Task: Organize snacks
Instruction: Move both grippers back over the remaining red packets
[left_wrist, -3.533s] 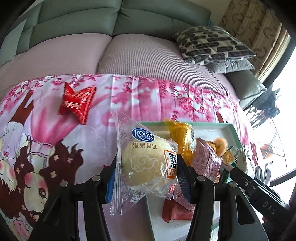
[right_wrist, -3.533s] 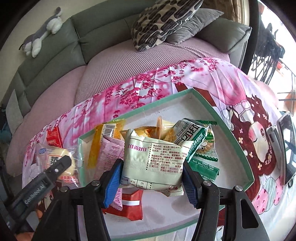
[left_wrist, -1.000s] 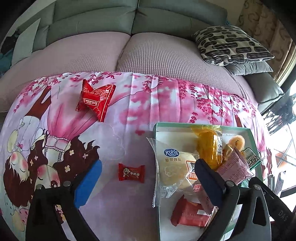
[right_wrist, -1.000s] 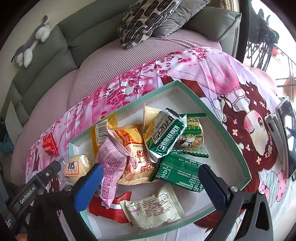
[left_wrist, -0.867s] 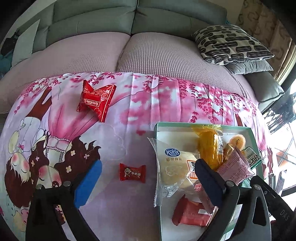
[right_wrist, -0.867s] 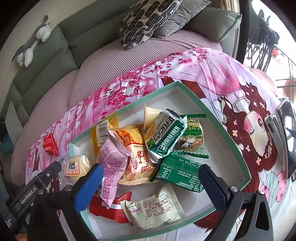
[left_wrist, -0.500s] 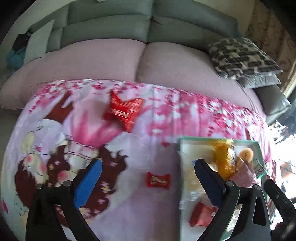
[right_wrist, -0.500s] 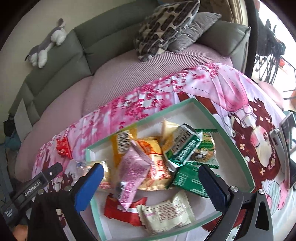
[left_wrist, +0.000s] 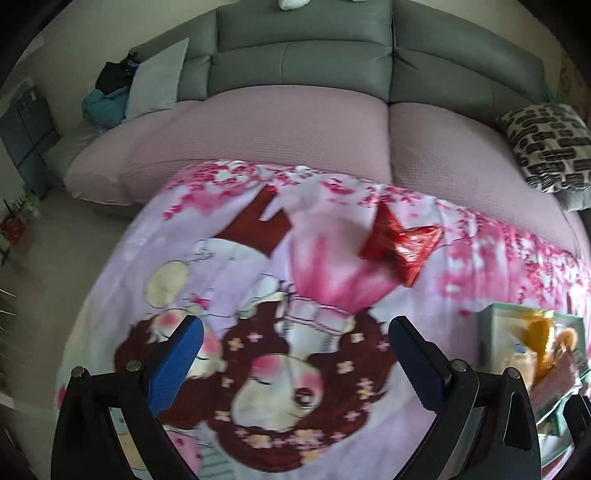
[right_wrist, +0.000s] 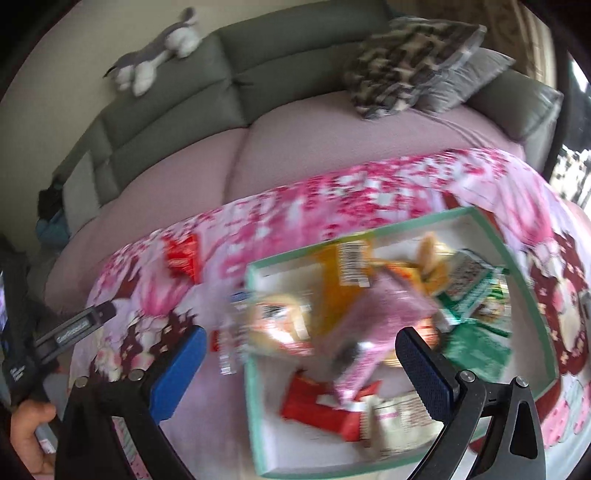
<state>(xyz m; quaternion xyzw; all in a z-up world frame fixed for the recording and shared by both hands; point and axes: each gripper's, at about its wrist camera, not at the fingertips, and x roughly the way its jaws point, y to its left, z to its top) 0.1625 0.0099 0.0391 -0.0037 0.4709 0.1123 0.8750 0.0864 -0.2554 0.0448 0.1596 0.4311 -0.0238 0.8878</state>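
Both grippers have their jaws spread wide with nothing in them. The left gripper (left_wrist: 295, 343) hangs over the pink cartoon cloth (left_wrist: 258, 369), and the right gripper (right_wrist: 299, 354) sits over the green tray (right_wrist: 255, 406), which is piled with blurry snack packets (right_wrist: 369, 332). Further out, one red packet (left_wrist: 402, 247) lies alone on the cloth, well apart from the tray. Behind it all is the sofa (left_wrist: 295, 118).

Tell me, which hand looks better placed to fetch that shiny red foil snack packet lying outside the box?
Probably the left. The left gripper is open, empty and faces the shiny red foil snack packet on the pink cartoon cloth. The right gripper, also open, faces the green-rimmed box.
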